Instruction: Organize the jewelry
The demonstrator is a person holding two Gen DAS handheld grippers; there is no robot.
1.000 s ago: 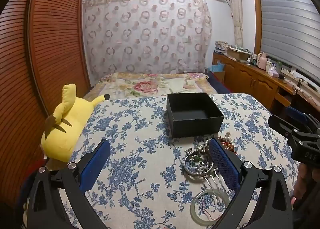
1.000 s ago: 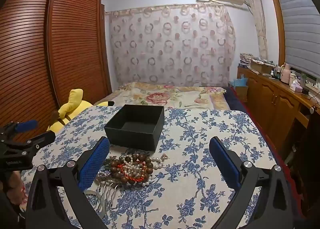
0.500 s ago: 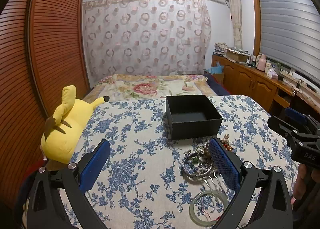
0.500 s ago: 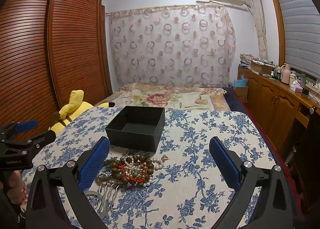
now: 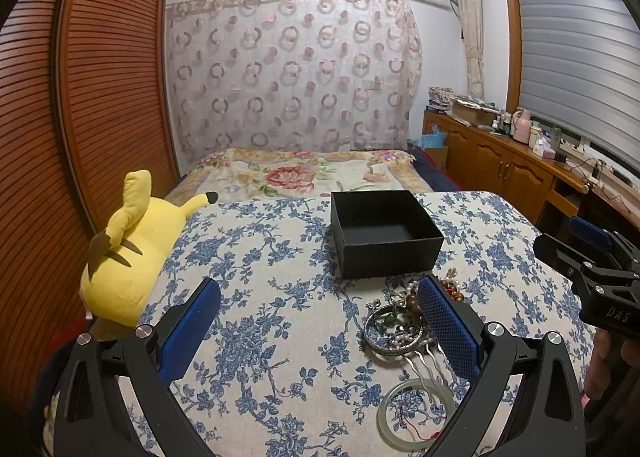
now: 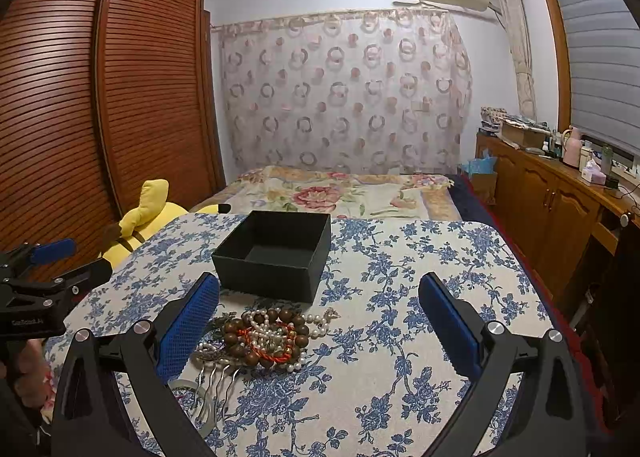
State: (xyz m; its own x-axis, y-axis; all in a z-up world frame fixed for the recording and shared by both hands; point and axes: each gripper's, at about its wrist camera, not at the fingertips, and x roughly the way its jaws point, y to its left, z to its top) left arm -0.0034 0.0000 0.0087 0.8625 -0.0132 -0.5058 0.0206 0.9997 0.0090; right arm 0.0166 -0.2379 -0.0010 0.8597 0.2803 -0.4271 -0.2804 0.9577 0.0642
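Your left claw [image 5: 318, 327] is wide apart and holds nothing; its blue padded fingers [image 5: 447, 326] stand above the tabletop covered with a white cloth with blue flowers [image 5: 256, 265]. Your right claw [image 6: 319, 327] is also wide and has nothing between its jaws.

The pile of jewelry lies on the cloth just in front of the open black square box [image 6: 276, 255], near it but not inside. In the pile you can see a bracelet of brown wooden beads [image 6: 256, 333], a string of small white pearls [image 6: 280, 331] mixed with it, and a red cord [image 6: 268, 343]. A silver metal hair comb [image 6: 216, 385] lies at the near side of the pile. In the left wrist view a dark metal bangle [image 5: 394, 331] and a pale green jade bangle [image 5: 416, 415] lie closer to you.

A yellow plush toy [image 5: 128, 253] rests at the left edge of the tabletop.
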